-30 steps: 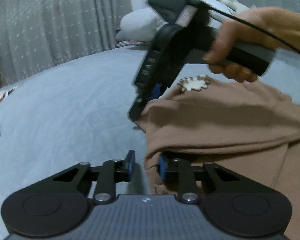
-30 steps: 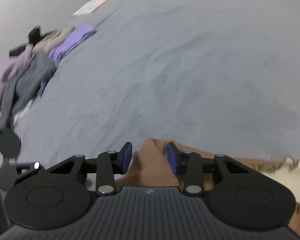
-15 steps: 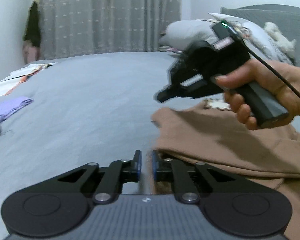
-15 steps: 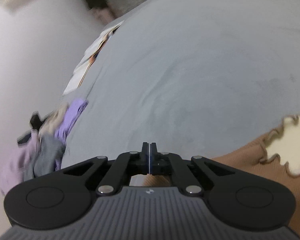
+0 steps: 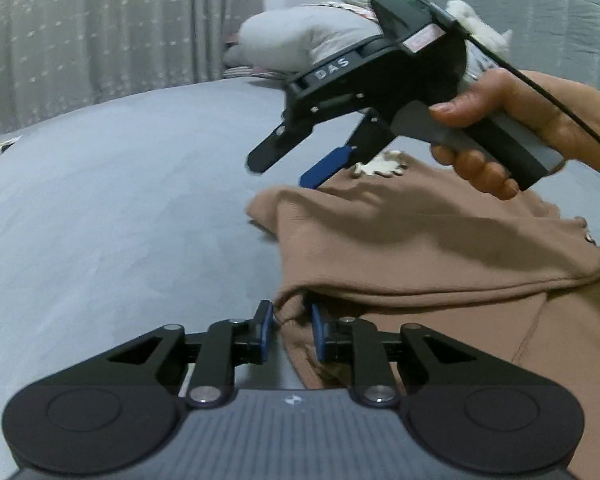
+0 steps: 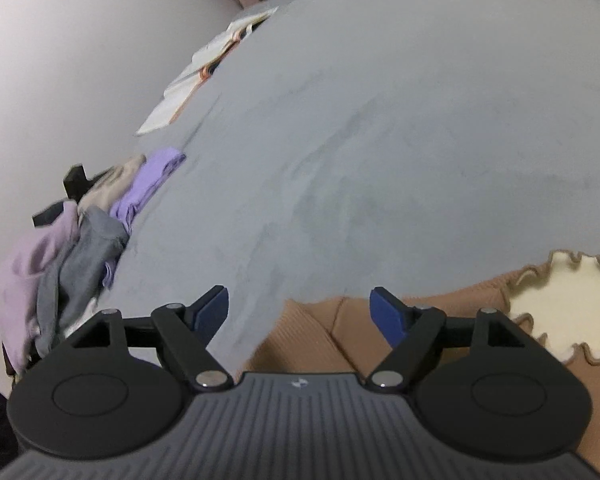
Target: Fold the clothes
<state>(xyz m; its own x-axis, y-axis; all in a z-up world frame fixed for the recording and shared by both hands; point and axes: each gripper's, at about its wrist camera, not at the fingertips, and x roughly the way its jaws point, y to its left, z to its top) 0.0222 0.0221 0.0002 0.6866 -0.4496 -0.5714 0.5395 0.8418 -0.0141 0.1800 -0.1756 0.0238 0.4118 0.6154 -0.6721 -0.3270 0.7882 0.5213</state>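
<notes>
A brown garment (image 5: 440, 240) with a cream frilled collar (image 5: 380, 166) lies folded over on the grey bed (image 5: 120, 200). My left gripper (image 5: 288, 330) is partly open at the garment's near left corner, its blue pads either side of the fabric edge. My right gripper (image 5: 288, 164), held in a hand, is open just above the garment's far left corner. In the right wrist view the right gripper (image 6: 298, 308) is wide open over the brown garment (image 6: 320, 336), with the collar (image 6: 560, 300) to the right.
A pile of purple, grey and beige clothes (image 6: 80, 232) lies at the bed's left edge. A white and orange item (image 6: 204, 68) lies farther back. Pillows (image 5: 300, 44) and a grey headboard (image 5: 540, 12) stand behind; a curtain (image 5: 100, 32) hangs at the left.
Both grippers were shut half a second ago and are now open. The right gripper has let go and lifted slightly above the garment's far corner.
</notes>
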